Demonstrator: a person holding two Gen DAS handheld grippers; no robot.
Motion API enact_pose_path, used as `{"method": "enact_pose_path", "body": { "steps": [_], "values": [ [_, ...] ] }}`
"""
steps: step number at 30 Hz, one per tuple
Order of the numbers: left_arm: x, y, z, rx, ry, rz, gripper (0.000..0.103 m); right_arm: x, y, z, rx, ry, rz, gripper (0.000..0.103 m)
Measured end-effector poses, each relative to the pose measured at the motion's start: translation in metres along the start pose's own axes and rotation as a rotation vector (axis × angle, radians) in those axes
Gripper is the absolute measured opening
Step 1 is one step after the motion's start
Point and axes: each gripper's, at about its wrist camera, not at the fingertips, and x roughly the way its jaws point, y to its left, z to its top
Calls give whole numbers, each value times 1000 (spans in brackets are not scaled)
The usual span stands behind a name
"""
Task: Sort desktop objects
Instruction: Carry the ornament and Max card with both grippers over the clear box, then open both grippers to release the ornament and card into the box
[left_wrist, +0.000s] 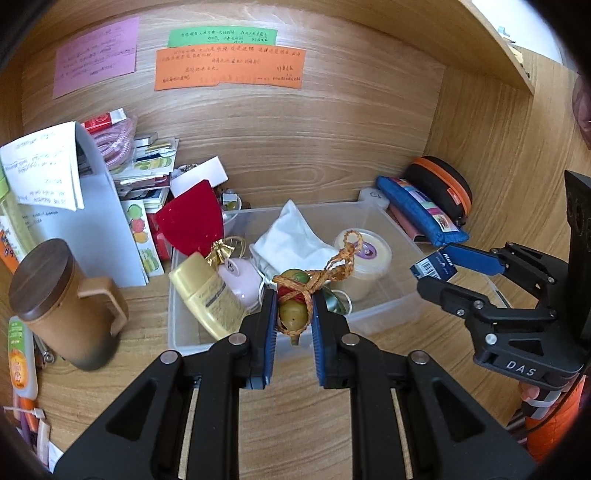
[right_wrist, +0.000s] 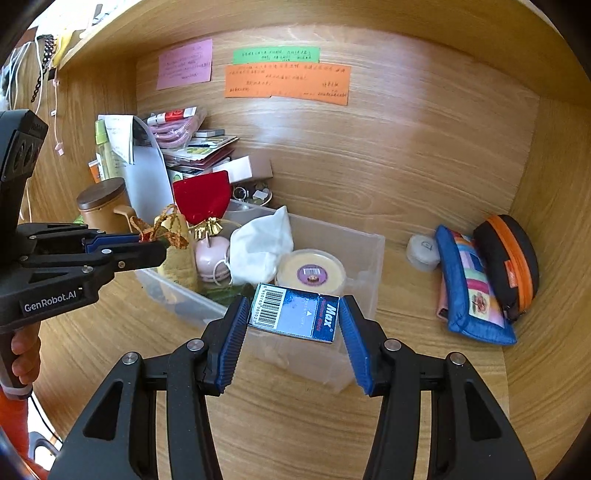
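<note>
A clear plastic bin (left_wrist: 373, 314) (right_wrist: 369, 258) stands on the wooden desk. It holds a yellow bottle (left_wrist: 210, 291), a pink apple-shaped object (left_wrist: 240, 277), a white cloth (left_wrist: 291, 236) and a round cream tub (left_wrist: 364, 258). My left gripper (left_wrist: 293, 314) is shut on a gourd charm with a gold braided cord (left_wrist: 293, 310), held over the bin's front edge. It also shows in the right wrist view (right_wrist: 155, 240). My right gripper (right_wrist: 293, 314) is shut on a small blue "Max" box (right_wrist: 295, 314), held above the bin's right front corner.
A brown lidded mug (left_wrist: 62, 306), a white folder (left_wrist: 92, 221) and stacked clutter stand left. A red pouch (left_wrist: 192, 218) leans behind the bin. A blue pouch (right_wrist: 472, 288) and a black-orange case (right_wrist: 509, 258) lie right. Sticky notes hang on the back wall.
</note>
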Motion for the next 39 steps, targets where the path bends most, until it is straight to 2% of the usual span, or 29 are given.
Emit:
{"method": "enact_pose_path", "body": {
  "steps": [12, 18, 29, 31, 33, 35, 36, 39],
  "values": [
    [43, 2, 7, 1, 75, -10, 16, 45, 2, 6, 9, 67, 48, 47],
    [61, 10, 5, -20, 108, -21, 16, 58, 16, 8, -41, 86, 52, 47],
    [72, 19, 2, -44, 129, -7, 16, 70, 24, 10, -90, 68, 18, 48],
    [72, 21, 2, -51, 131, -5, 19, 71, 24, 10, -89, 68, 18, 48],
    [71, 23, 2, -58, 129, 1, 28, 72, 24, 10, -90, 68, 15, 50],
    [70, 24, 2, -64, 119, 5, 36, 71, 24, 10, -95, 60, 2, 57],
    [69, 24, 2, -66, 112, 4, 41, 69, 24, 10, -96, 53, -5, 59],
    [64, 25, 5, -73, 89, 3, 49, 63, 24, 12, -97, 29, -17, 63]
  ]
}}
